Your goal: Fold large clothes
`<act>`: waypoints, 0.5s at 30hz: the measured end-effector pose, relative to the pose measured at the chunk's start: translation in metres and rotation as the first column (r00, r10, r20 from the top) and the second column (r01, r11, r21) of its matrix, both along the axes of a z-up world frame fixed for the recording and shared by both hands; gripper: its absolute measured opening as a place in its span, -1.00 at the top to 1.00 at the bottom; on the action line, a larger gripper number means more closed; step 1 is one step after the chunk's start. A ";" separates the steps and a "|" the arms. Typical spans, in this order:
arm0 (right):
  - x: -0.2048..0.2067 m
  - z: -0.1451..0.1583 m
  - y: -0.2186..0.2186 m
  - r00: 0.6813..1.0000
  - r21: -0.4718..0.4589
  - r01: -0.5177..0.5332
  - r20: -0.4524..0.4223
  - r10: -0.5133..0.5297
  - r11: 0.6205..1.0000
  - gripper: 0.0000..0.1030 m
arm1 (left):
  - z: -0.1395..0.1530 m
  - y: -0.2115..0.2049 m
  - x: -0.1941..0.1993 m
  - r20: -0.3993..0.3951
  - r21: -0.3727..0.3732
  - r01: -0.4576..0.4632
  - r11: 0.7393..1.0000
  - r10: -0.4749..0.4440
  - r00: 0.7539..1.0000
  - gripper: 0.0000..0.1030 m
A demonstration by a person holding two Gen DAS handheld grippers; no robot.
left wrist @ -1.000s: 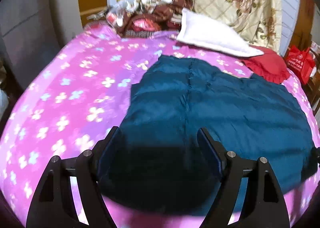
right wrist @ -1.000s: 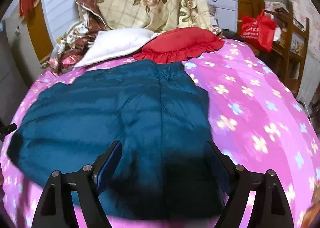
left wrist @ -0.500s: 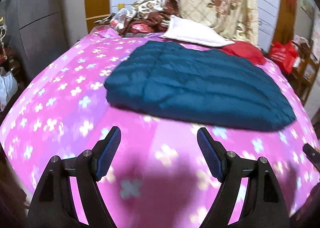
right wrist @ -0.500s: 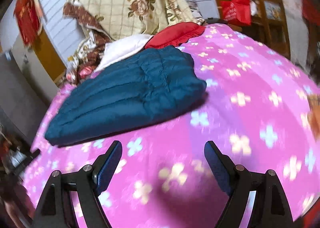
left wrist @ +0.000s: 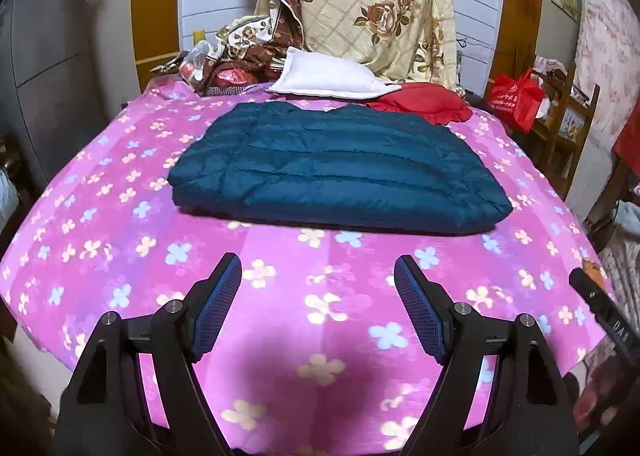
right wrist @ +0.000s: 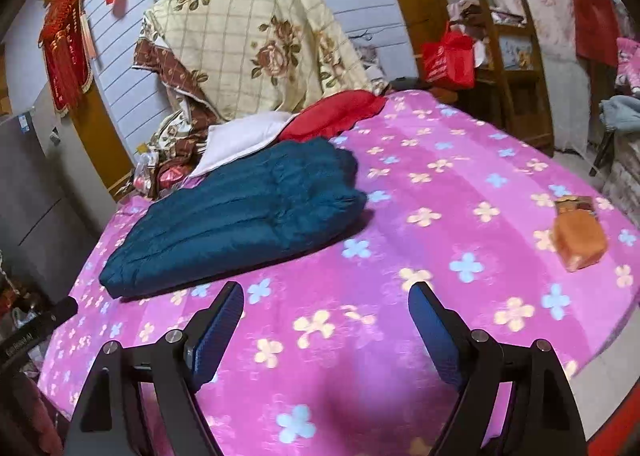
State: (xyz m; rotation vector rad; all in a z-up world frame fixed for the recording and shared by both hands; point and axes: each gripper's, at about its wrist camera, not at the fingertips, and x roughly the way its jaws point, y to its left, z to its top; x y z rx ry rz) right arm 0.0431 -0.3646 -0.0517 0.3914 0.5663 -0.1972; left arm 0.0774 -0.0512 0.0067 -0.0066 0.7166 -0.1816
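A dark teal quilted down jacket (left wrist: 332, 172) lies folded into a flat rectangle on the pink flowered bed cover (left wrist: 120, 240). It also shows in the right wrist view (right wrist: 240, 212), at the left. My left gripper (left wrist: 318, 276) is open and empty, held above the bed's near edge, well short of the jacket. My right gripper (right wrist: 326, 302) is open and empty, also back from the jacket, which lies ahead to its left. The right gripper's body shows at the lower right of the left wrist view (left wrist: 600, 308).
A white pillow (left wrist: 328, 76) and a red pillow (left wrist: 424, 102) lie behind the jacket, with a floral quilt (left wrist: 372, 4) heaped against the wall. An orange packet (right wrist: 578, 234) lies on the bed at right. A red bag (left wrist: 516, 98) and wooden shelf (right wrist: 508, 68) stand beside the bed.
Both grippers have pulled back and up from over the jacket to the bed's near edge. The jacket stays folded on the bed.
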 end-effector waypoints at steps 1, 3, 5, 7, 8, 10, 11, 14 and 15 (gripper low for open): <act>-0.001 -0.001 -0.004 1.000 0.005 0.006 -0.001 -0.006 1.000 -0.60 | 0.000 -0.004 -0.001 -0.006 0.001 0.002 1.000 -0.002 1.000 -0.54; -0.004 -0.005 -0.014 1.000 0.033 0.016 -0.006 -0.016 0.999 -0.60 | -0.001 -0.014 -0.002 -0.022 0.005 0.020 1.000 -0.020 1.000 -0.54; -0.008 -0.009 -0.023 1.000 0.058 0.029 -0.011 -0.028 0.998 -0.60 | -0.002 -0.022 -0.004 -0.040 0.000 0.043 0.999 -0.043 0.998 -0.54; -0.011 -0.011 -0.029 0.999 0.071 0.046 -0.018 -0.045 0.996 -0.60 | -0.002 -0.030 -0.007 -0.047 -0.004 0.064 0.998 -0.064 0.997 -0.54; -0.013 -0.011 -0.031 0.999 0.074 0.051 -0.020 -0.050 0.996 -0.60 | -0.002 -0.034 -0.010 -0.043 0.000 0.075 0.997 -0.075 0.996 -0.54; -0.017 -0.009 -0.032 0.998 0.073 0.057 -0.023 -0.055 0.996 -0.60 | 0.000 -0.039 -0.015 -0.028 0.015 0.091 0.996 -0.091 0.995 -0.54; -0.017 -0.008 -0.030 0.998 0.068 0.056 -0.026 -0.054 0.996 -0.60 | 0.001 -0.040 -0.018 -0.016 0.025 0.093 0.995 -0.092 0.996 -0.54; -0.016 -0.004 -0.021 0.998 0.052 0.044 -0.047 -0.041 0.998 -0.60 | 0.007 -0.035 -0.026 0.016 0.041 0.083 0.996 -0.084 0.996 -0.54; -0.015 0.000 -0.014 0.998 0.045 0.033 -0.054 -0.030 0.998 -0.60 | 0.010 -0.030 -0.028 0.027 0.042 0.077 0.996 -0.078 0.997 -0.54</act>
